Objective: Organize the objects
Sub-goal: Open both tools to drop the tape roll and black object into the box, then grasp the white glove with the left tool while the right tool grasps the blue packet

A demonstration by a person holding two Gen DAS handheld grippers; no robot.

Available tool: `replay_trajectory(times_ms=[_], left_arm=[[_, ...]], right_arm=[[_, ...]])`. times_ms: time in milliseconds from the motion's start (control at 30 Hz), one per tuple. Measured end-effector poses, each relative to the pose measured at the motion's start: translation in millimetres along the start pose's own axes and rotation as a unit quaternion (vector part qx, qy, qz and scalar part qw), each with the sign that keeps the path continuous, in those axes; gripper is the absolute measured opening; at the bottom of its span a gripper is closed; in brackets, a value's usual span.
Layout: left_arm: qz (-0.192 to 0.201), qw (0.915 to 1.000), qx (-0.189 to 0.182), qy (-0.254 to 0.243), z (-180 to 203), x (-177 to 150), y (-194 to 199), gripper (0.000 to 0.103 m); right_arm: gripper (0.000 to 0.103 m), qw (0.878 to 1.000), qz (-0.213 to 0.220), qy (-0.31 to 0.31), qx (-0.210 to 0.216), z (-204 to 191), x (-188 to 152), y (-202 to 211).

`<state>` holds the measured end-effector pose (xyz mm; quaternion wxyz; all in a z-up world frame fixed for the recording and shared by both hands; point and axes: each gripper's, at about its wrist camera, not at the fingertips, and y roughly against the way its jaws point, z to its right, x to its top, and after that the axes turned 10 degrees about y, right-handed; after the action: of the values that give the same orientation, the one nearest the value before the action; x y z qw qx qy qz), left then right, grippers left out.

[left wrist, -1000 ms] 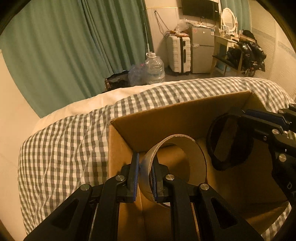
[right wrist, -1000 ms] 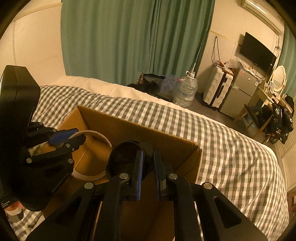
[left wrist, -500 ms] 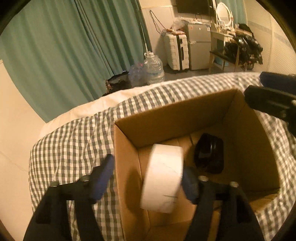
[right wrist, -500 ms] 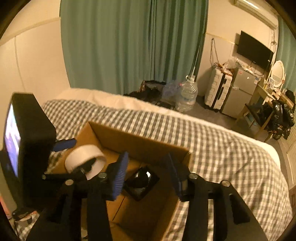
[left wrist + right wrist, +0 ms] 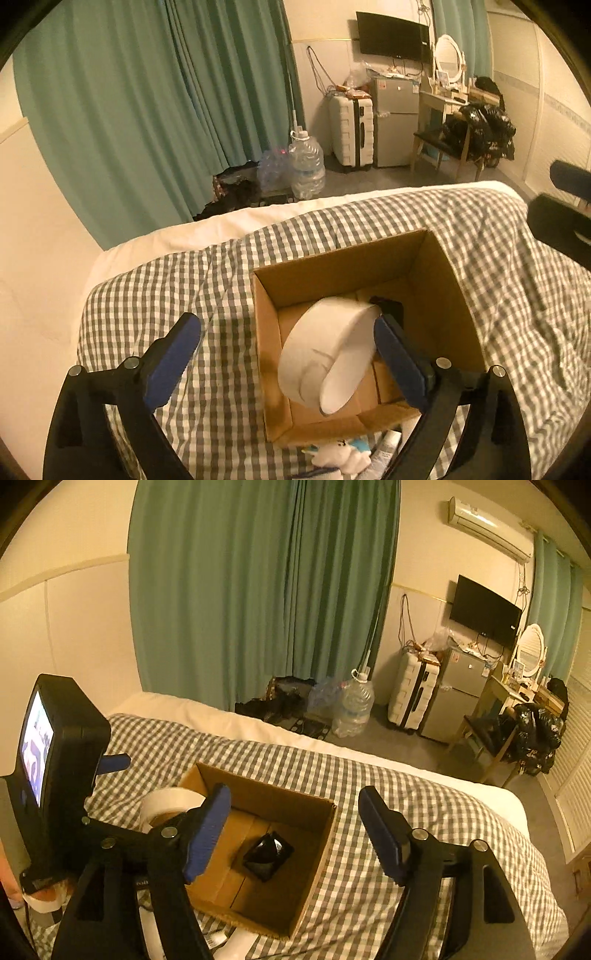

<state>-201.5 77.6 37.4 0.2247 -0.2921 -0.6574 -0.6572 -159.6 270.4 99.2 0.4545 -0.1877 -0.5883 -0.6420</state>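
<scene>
Tape roll (image 5: 328, 354): wide white ring with a pale inner face, tilted on edge, seen between the fingers of the left gripper (image 5: 288, 354) and over the box (image 5: 436, 295); it appears to touch the right-hand blue pad (image 5: 397, 363) only, well clear of the other pad; whether it rests on the box floor cannot be told. Box: open brown cardboard carton standing on the checked quilt (image 5: 177, 295). Contents: the tape roll at the left side and a glossy black case (image 5: 267, 853) lying flat on the floor toward the right. Just outside the near wall lie a small white plush toy (image 5: 340, 456) and a tube (image 5: 386, 448).

Left gripper: jaws spread wide, having just been opening. Right gripper (image 5: 299, 830): jaws likewise apart with nothing between them, also just opening, held above the box.

Change from one second earlier: both pairs of pads then pinched their loads, tape in the left, case in the right, low inside the box; both tools now sit higher and the box looks smaller
</scene>
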Motion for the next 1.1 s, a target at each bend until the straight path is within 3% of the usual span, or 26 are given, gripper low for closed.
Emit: replay_trajectory(times_ms=[400,567,700,1100], left_arm=[[0.010,0.9997,-0.001,0.023,-0.7,-10.7,30.0,0.098],[0.028,0.9993,-0.008,0.022,-2.3,-19.0,59.9,0.098],[0.042,0.9989,-0.004,0.019,-7.0,-24.4,82.7,0.098],[0.070,0.9968,-0.011,0.036,-33.5,-56.5,140.5,0.101]], right_arm=[[0.072,1.000,-0.005,0.002,-0.012,-3.4,-14.8,32.0],[0.072,1.000,0.001,0.000,-0.018,-3.4,-15.6,52.8],[0.091,1.000,0.007,-0.001,-0.016,-10.6,-16.0,71.1],[0.093,1.000,0.017,0.017,-0.005,-43.4,-30.2,120.5]])
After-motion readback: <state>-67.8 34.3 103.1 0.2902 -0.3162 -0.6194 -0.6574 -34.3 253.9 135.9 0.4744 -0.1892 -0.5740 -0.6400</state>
